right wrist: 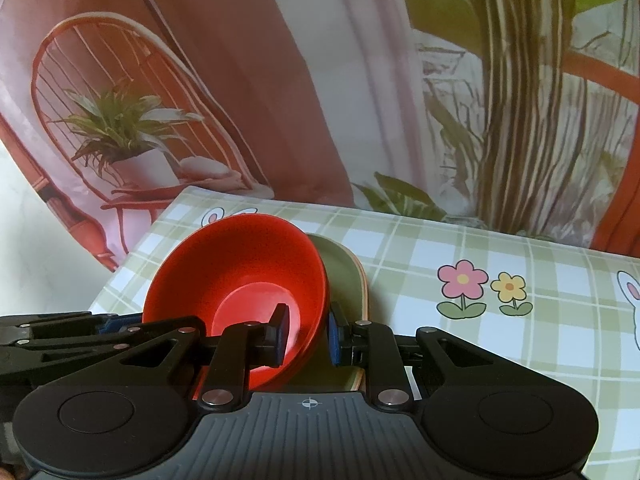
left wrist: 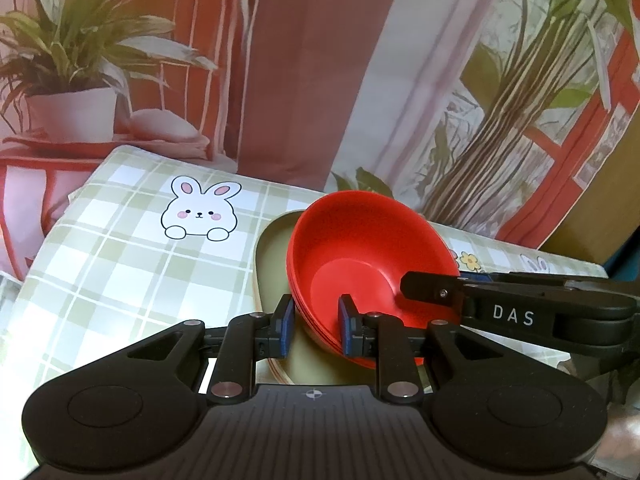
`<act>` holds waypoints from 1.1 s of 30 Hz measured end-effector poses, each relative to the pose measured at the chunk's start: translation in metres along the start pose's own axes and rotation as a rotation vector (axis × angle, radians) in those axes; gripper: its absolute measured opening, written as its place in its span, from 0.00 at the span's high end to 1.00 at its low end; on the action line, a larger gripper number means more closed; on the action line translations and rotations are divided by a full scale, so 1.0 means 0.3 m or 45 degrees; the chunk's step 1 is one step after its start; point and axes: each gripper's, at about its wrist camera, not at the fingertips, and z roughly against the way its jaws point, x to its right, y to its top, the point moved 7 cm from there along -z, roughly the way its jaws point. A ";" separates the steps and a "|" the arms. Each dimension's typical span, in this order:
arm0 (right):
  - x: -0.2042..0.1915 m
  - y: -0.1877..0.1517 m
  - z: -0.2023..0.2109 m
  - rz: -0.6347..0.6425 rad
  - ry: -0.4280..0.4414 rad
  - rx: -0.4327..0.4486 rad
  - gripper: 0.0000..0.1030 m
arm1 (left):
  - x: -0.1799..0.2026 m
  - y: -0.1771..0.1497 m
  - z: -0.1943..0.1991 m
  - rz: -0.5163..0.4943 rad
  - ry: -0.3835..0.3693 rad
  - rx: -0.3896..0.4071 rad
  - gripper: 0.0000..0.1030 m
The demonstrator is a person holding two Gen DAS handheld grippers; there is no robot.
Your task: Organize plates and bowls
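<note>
I've got both sides on the red bowls (left wrist: 360, 264) right now: a nested stack of them, tipped up on edge so the inside faces my cameras. My left hand-held gripper (left wrist: 316, 326) is clamped across the stack's wall, one blue pad outside, one inside the top bowl. My right hand-held gripper (right wrist: 306, 334) is clamped on the opposite side the same way, one pad in the bowl's hollow and one against the outer wall. In the left wrist view I can see the right tool reaching in over the far rim. The bowls sit in a stack of shallow plates (left wrist: 272, 256), olive green on top with layered rims (right wrist: 362, 280), which rests on the table (left wrist: 120, 264), under a green checked cloth, toward its back edge. Behind it hangs a printed backdrop (right wrist: 280, 60).
</note>
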 end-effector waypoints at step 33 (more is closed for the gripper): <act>-0.029 0.015 0.265 0.056 -0.062 0.094 0.41 | 0.058 0.014 0.213 -0.099 0.157 0.105 0.25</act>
